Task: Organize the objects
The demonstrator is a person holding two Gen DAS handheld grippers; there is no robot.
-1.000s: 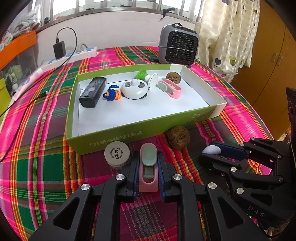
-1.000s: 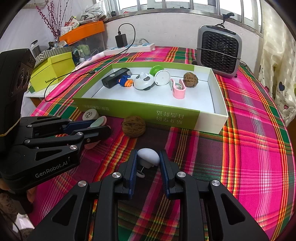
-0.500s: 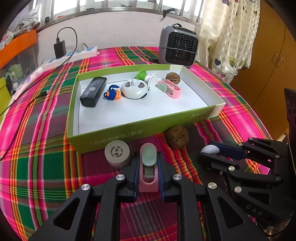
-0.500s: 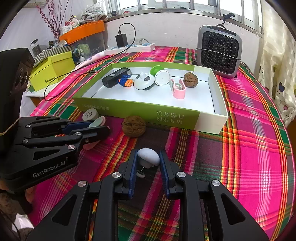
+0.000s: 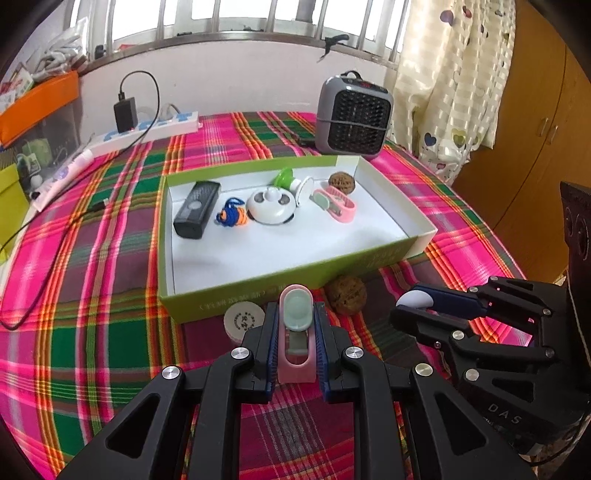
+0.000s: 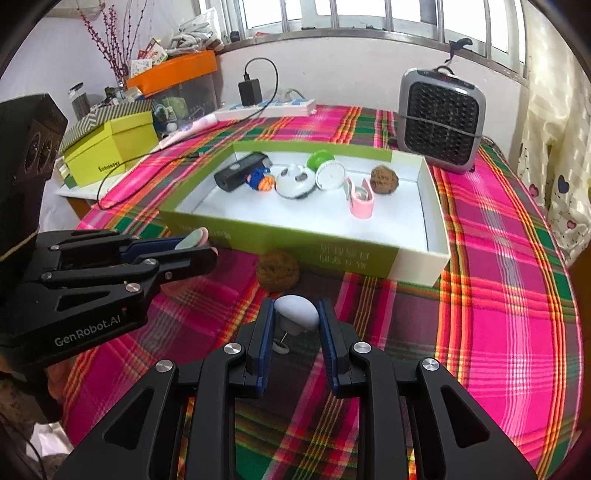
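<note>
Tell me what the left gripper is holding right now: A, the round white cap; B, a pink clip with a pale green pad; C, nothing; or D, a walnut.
B: the left gripper is shut on the pink clip, both fingers pressed against its sides.

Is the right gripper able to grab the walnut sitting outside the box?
Probably not yet. The right gripper is shut on a white object, so it's full, though the walnut lies just ahead, unblocked.

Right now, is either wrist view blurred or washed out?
Left wrist view: sharp; the window is blown out white. Right wrist view: the green box front wall and its lettering look smeared, as does the walnut beside it; straight edges bow in both.
</note>
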